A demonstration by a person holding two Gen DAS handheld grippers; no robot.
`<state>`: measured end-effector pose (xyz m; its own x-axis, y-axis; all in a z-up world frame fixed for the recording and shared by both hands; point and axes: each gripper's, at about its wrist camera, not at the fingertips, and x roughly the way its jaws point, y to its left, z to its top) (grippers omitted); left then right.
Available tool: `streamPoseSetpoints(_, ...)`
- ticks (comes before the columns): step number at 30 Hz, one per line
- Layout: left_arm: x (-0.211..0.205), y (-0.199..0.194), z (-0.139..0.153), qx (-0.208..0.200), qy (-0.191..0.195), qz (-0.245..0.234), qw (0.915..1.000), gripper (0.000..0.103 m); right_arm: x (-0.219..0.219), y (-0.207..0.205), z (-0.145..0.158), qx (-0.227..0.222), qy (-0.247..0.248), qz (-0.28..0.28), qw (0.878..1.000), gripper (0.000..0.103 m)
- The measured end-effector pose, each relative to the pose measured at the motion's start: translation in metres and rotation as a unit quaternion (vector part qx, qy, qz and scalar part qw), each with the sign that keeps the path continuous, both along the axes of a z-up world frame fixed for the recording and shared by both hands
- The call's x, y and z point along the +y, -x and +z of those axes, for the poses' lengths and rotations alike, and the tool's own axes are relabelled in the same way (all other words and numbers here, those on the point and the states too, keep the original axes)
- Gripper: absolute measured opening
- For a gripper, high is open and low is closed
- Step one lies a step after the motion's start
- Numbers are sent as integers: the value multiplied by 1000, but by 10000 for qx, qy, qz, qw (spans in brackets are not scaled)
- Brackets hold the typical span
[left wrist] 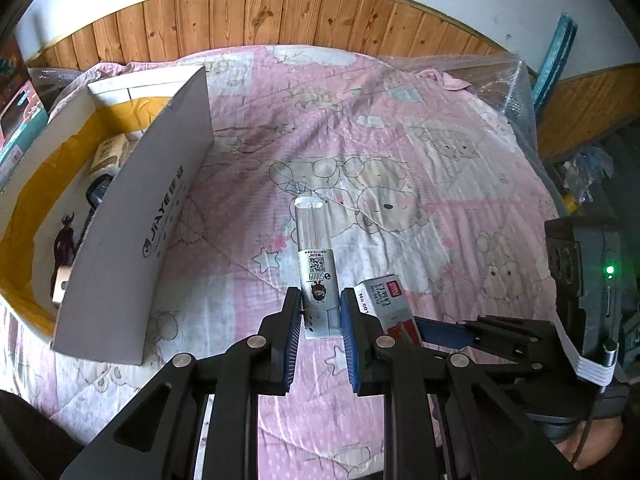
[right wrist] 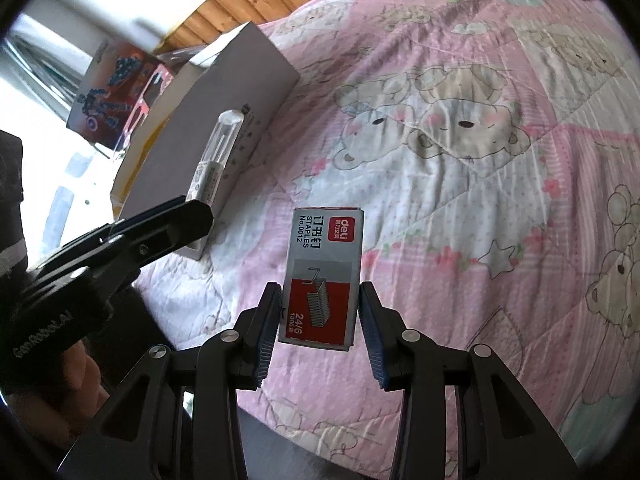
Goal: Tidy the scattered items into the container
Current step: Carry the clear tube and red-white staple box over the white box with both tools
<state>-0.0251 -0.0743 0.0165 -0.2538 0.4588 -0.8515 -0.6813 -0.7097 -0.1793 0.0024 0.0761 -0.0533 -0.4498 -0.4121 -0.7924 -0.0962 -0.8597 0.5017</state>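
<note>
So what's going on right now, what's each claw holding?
Left gripper shut on clear tube pack. Right gripper shut on staples box. Container to the left, open, nothing blocking.

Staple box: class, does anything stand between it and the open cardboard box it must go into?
Yes. The left gripper with its clear tube sits between the staple box and the cardboard box, whose raised side wall also faces it.
</note>
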Motion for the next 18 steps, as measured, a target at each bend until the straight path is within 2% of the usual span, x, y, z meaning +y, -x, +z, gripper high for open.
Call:
streamPoseSetpoints(9, -22, -13, 19, 96, -221, -30, 9997, 21, -30, -8, 16, 171, -105, 280, 9994, 41)
streamPoseSetpoints(18, -54, -4, 27, -17, -441, 196, 9988, 21, -59, -5, 31, 292, -226, 561, 9977, 41)
